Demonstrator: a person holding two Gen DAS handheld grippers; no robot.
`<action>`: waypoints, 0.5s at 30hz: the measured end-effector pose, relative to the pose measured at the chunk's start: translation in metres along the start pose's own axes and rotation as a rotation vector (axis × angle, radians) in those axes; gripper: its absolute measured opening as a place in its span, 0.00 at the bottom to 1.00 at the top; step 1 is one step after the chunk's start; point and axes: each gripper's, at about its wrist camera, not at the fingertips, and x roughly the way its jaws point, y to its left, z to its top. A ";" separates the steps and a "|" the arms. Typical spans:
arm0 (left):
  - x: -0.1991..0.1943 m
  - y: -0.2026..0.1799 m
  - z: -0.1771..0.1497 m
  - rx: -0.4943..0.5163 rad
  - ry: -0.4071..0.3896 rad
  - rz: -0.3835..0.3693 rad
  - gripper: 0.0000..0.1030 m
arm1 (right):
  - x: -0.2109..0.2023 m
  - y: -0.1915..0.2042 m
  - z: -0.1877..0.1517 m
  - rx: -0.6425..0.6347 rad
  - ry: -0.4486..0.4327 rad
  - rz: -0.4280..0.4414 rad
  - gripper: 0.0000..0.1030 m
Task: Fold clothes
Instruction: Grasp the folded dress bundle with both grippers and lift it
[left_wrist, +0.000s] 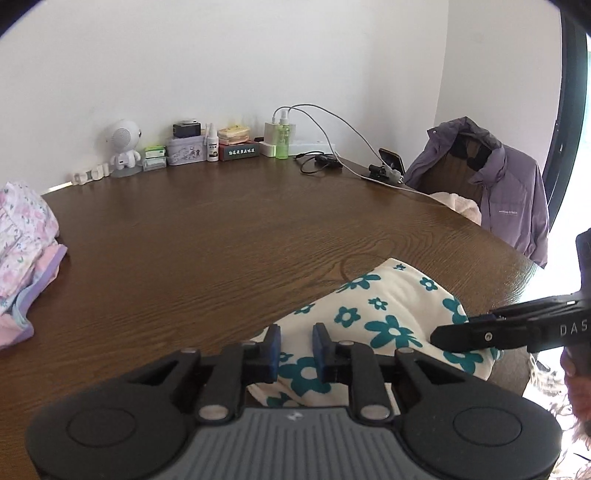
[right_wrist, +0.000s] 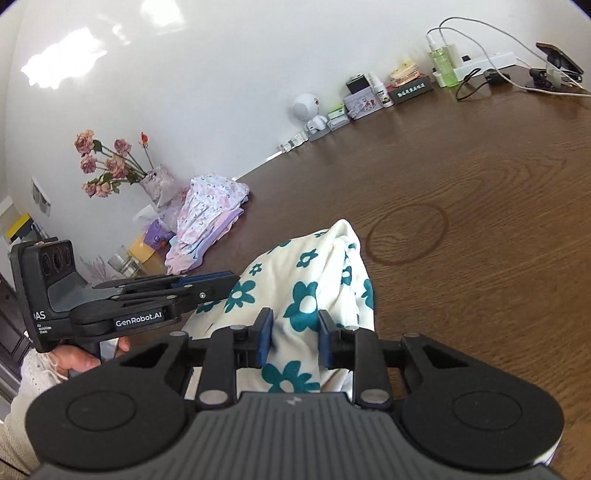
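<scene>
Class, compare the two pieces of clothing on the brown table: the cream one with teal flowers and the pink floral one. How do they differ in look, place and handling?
1. The cream garment carries big teal flowers; the pink floral garment has small pastel blooms and lilac trim.
2. The cream garment lies at the near table edge; the pink floral garment lies far off beside a vase.
3. The left tool and right tool flank the cream garment; neither is near the pink one.

Both are rumpled, unfolded.

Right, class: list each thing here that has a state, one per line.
Cream cloth with teal flowers: bunched at the table edge.
Left tongs: shut on the cloth.
Right tongs: shut on the cloth.
Pink floral clothes: stacked.
Purple jacket: draped over a chair.
</scene>
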 end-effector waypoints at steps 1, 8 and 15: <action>-0.001 -0.003 -0.002 0.017 -0.010 0.012 0.17 | 0.000 0.000 -0.005 0.014 -0.020 -0.011 0.23; -0.020 -0.005 0.001 -0.008 -0.082 0.038 0.44 | -0.011 -0.001 0.001 0.039 -0.050 0.003 0.28; -0.062 0.011 -0.007 -0.295 -0.141 -0.038 0.97 | -0.041 0.006 0.021 -0.025 -0.118 -0.024 0.87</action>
